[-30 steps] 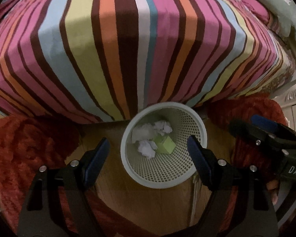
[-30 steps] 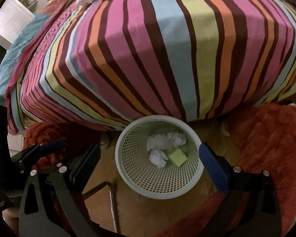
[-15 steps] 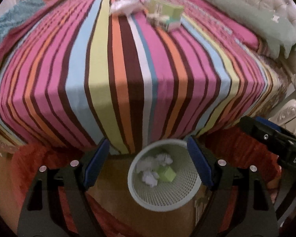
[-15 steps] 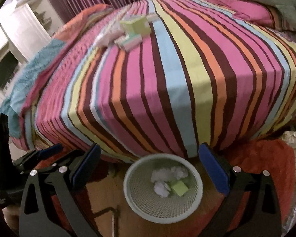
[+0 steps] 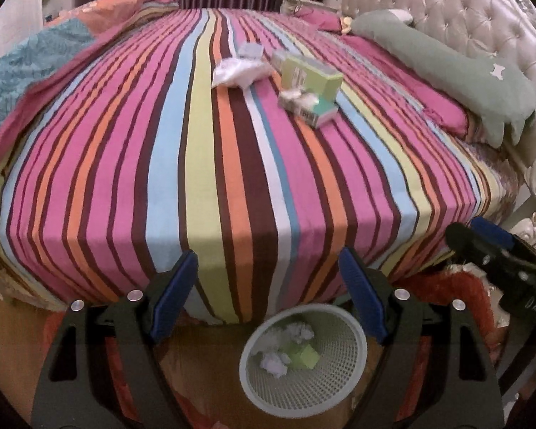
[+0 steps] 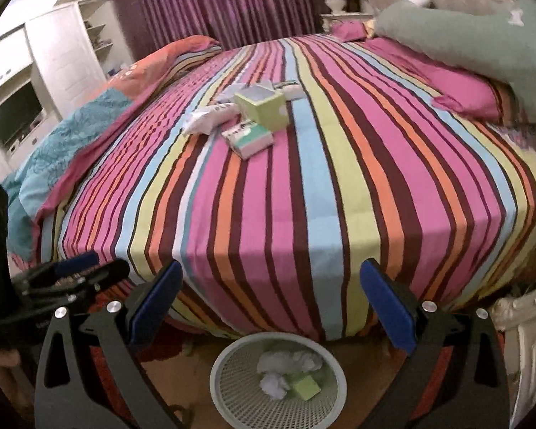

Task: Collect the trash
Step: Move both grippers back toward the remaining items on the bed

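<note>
I hold my left hand-held gripper (image 5: pixel 268 295) and right hand-held gripper (image 6: pixel 268 304) wide open and empty above the near wastebasket (image 5: pixel 353 386), facing the remaining trash (image 6: pixel 248 121) far across the striped bed (image 5: pixel 232 178), ready to reach.

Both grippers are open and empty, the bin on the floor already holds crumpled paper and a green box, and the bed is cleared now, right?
Not cleared. The right wrist view shows a green box, a flat packet and a white wrapper on the bed. The rest stands.
</note>
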Motion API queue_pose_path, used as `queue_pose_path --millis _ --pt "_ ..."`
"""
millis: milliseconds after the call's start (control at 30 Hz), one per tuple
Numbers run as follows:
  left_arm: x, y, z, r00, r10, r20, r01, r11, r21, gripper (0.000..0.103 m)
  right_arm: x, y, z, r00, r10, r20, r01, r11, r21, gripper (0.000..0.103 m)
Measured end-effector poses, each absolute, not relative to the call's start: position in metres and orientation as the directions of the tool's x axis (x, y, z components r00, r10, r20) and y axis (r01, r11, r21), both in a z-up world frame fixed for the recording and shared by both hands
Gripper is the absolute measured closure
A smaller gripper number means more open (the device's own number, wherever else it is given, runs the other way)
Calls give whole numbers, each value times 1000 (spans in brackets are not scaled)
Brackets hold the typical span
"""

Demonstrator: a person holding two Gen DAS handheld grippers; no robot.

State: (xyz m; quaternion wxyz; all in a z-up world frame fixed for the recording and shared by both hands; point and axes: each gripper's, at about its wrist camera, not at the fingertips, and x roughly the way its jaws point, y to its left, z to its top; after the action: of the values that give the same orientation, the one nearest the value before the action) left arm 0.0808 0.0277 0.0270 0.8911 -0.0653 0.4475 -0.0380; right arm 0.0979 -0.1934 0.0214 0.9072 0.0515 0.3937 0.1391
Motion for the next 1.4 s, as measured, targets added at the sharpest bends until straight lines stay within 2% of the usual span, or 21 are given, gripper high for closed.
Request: queue_pose_path --millis 333,800,1400 --pt "112 40 44 627 -130 -768 -7 985 -172 24 131 -186 38 649 340 -681 -260 940 222 8" --pt "160 48 59 649 -96 -755 -9 991 -134 24 174 -192 56 701 298 -648 -242 954 178 8" --pt "227 53 44 625 -91 -776 4 994 -114 24 237 -177 58 696 332 -637 -298 940 165 8"
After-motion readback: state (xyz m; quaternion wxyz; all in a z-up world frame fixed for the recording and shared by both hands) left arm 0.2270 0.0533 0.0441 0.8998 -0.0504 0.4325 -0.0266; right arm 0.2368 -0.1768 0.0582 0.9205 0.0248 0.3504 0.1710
